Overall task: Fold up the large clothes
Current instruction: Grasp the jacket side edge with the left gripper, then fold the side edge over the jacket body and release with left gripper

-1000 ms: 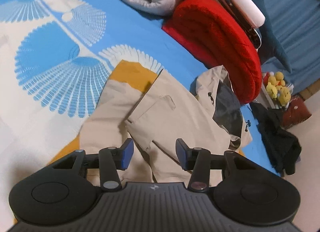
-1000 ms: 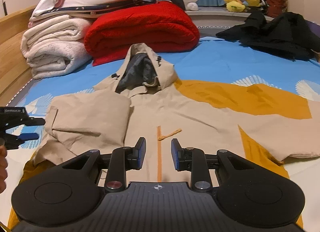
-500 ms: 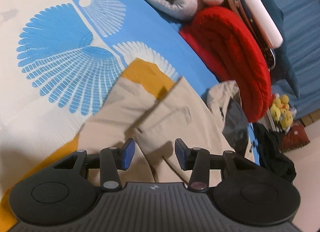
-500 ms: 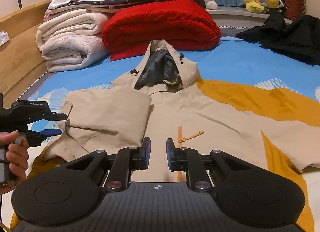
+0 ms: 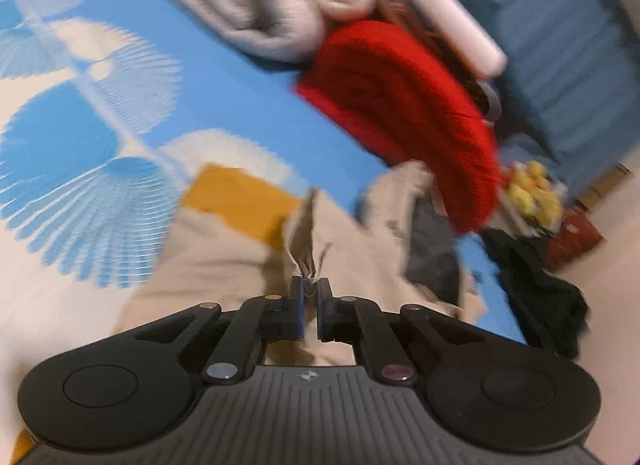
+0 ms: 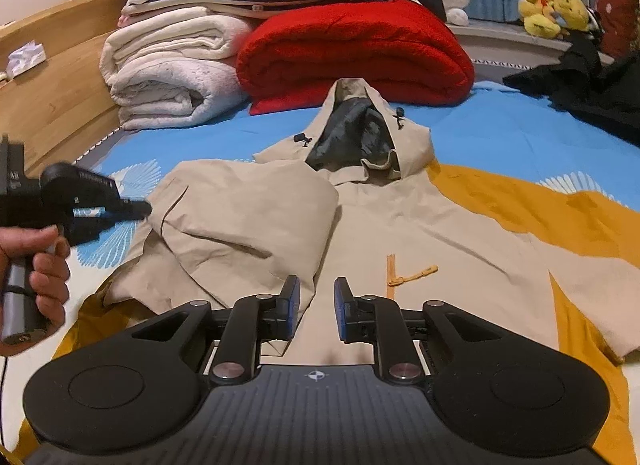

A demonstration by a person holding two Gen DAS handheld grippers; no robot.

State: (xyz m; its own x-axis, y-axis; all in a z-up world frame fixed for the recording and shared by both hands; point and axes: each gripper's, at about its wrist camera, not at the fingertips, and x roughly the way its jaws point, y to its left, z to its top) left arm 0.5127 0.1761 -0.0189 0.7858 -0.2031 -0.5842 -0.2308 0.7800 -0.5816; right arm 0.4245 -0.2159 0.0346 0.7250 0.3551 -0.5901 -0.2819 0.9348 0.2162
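Pinching shut, our left gripper point(image 5: 309, 289) has just closed on the folded sleeve's edge at the left of the beige jacket point(image 6: 420, 233) spread on the bed point(image 6: 500, 133); our right gripper point(image 6: 316, 305) hovers near, fingers parted, empty. We judge a refold starts.

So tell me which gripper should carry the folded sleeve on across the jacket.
Left. The left gripper is shut on the edge of the sleeve, which it has just closed on. The right gripper hangs open over the jacket front, gripping nothing.
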